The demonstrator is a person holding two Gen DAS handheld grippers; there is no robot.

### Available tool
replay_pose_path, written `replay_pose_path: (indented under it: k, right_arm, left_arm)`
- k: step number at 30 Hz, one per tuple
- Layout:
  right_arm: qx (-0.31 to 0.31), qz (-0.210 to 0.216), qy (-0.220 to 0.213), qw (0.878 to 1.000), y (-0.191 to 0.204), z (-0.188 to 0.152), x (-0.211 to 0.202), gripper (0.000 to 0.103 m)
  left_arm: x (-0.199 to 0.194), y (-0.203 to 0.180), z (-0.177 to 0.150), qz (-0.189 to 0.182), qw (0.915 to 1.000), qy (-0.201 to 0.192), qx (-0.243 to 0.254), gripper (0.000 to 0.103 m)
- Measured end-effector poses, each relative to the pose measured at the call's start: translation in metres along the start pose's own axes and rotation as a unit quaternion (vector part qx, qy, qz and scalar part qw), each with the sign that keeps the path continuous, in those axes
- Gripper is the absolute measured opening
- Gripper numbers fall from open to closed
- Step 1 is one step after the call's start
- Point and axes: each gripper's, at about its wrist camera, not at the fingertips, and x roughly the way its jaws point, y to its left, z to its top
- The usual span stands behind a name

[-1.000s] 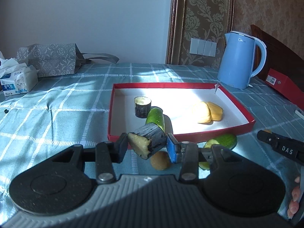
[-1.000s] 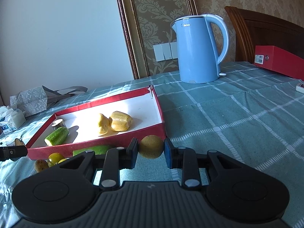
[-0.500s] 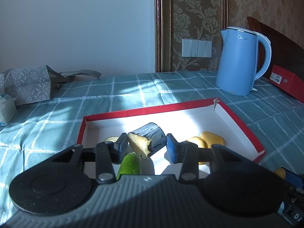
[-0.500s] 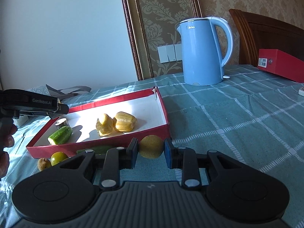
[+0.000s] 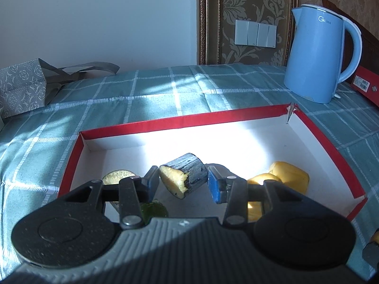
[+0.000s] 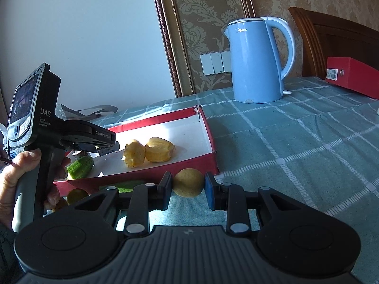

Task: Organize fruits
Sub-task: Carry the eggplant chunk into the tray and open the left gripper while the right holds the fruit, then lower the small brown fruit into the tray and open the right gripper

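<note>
Two yellow fruits (image 5: 287, 177) and one cucumber (image 6: 80, 166) in tray (image 5: 146, 125).

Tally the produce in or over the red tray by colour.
Yellow pieces: 2
Dark-skinned chunks: 2, one between the left gripper's opening fingers
Green cucumber: 1
Total: 5
</note>
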Motion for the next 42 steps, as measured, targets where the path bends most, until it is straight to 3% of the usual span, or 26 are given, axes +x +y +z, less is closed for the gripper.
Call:
replay_pose_path:
  k: [1, 3, 5, 9, 13, 18, 21, 26, 29, 34, 42]
  right_arm:
    - [0.0, 0.0, 0.0, 1.0, 0.0, 0.0, 0.0, 0.028]
    - [0.001, 0.0, 0.0, 1.0, 0.0, 0.0, 0.0, 0.028]
    - [0.001, 0.0, 0.0, 1.0, 0.0, 0.0, 0.0, 0.028]
    - [0.002, 0.0, -0.001, 1.0, 0.0, 0.0, 0.0, 0.028]
    - [0.001, 0.0, -0.003, 1.0, 0.0, 0.0, 0.0, 0.028]
    - [-0.006, -0.003, -0.008, 1.0, 0.002, 0.0, -0.001, 0.028]
    - [-0.013, -0.003, -0.012, 1.0, 0.005, 0.0, -0.003, 0.028]
    - [-0.031, -0.007, -0.023, 0.999, 0.01, -0.001, -0.007, 0.028]
    - [-0.037, -0.011, -0.029, 0.999, 0.012, -0.001, -0.009, 0.028]
    - [-0.063, -0.01, -0.041, 0.997, 0.02, 0.002, -0.013, 0.028]
    - [-0.093, -0.012, -0.042, 0.995, 0.034, 0.042, 0.002, 0.028]
  left_arm:
    - [-0.001, 0.0, 0.0, 0.001, 1.0, -0.004, 0.002, 0.059]
    - [-0.01, -0.002, 0.0, 0.002, 0.9997, -0.022, 0.006, 0.075]
    - [-0.019, -0.004, -0.001, 0.009, 0.9992, -0.039, 0.009, 0.082]
    - [-0.043, -0.002, -0.007, 0.016, 0.9979, -0.062, 0.01, 0.083]
    - [-0.072, 0.014, -0.022, 0.0, 0.9973, -0.07, -0.025, 0.086]
    - [-0.11, 0.042, -0.057, 0.009, 0.9937, -0.094, -0.06, 0.092]
    - [-0.124, 0.062, -0.077, 0.013, 0.9927, -0.088, -0.081, 0.092]
    - [-0.13, 0.086, -0.1, 0.019, 0.9918, -0.073, -0.103, 0.093]
    - [-0.128, 0.096, -0.104, -0.005, 0.9908, -0.056, -0.123, 0.093]
    - [-0.129, 0.096, -0.106, -0.008, 0.9908, -0.056, -0.123, 0.093]
    - [-0.127, 0.094, -0.105, -0.012, 0.9919, -0.052, -0.115, 0.093]
